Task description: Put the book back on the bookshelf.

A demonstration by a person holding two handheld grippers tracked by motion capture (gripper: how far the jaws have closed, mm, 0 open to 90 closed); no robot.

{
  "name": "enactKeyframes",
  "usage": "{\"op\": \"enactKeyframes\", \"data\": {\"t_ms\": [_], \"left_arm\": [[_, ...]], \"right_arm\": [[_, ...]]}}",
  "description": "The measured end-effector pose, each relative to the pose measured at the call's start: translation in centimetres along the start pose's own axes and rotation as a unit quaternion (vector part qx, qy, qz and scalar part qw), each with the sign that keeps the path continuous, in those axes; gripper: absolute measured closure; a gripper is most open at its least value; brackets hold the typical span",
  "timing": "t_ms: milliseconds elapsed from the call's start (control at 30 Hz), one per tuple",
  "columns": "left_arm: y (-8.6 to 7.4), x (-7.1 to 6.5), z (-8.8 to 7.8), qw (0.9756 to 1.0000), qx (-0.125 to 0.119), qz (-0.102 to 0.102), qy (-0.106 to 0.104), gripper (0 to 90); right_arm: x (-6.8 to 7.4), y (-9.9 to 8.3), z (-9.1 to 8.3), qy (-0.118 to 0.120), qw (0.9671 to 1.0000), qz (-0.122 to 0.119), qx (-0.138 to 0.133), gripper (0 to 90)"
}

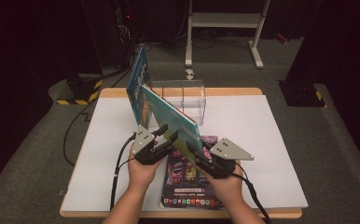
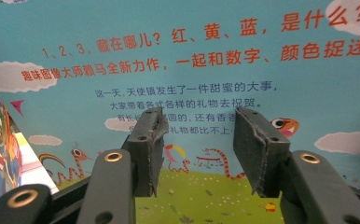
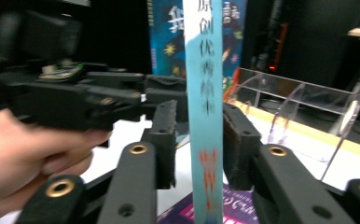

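1. A purple book (image 1: pixel 190 179) lies flat on the white table (image 1: pixel 262 154), near its front edge.
2. A clear acrylic rack (image 1: pixel 187 95) stands at the table's far edge.
3. A white metal frame (image 1: pixel 225 21) stands on the floor beyond.

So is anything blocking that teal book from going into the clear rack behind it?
Partly. Another blue book already stands tilted at the clear rack's left end, just beyond the teal book. The rack's compartments to its right look free. The right gripper straddles the teal book's spine.
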State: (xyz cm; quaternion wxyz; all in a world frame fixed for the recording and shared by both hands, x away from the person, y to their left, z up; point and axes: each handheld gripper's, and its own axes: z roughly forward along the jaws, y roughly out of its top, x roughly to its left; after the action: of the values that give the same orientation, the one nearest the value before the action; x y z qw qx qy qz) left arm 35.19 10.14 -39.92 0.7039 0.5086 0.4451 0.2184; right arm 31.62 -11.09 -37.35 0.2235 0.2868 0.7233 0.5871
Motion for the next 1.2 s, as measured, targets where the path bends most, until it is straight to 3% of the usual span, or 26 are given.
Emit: {"op": "enactKeyframes", "data": {"t_ms": [200, 400, 633, 1200], "left_arm": [[-0.1, 0.2, -0.3, 1.0, -0.002, -0.004, 0.001, 52.4], [-0.2, 0.5, -0.9, 1.0, -0.004, -0.008, -0.003, 51.6], [-0.4, 0.8, -1.8, 1.0, 0.001, -0.007, -0.005, 51.5], [-0.5, 2.6, -3.7, 0.9997, 0.017, -0.002, -0.018, 51.9]], "right_arm": [[-1.5, -0.7, -1.8, 0.058, 0.9976, 0.035, -0.015, 70.8], [-1.2, -1.0, -1.5, 0.08, 0.9966, 0.017, -0.008, 70.4], [0.2, -1.4, -1.2, 0.106, 0.9943, -0.013, 0.002, 67.7], [3.7, -2.7, 1.0, 0.142, 0.9894, -0.03, 0.011, 50.0]]}}
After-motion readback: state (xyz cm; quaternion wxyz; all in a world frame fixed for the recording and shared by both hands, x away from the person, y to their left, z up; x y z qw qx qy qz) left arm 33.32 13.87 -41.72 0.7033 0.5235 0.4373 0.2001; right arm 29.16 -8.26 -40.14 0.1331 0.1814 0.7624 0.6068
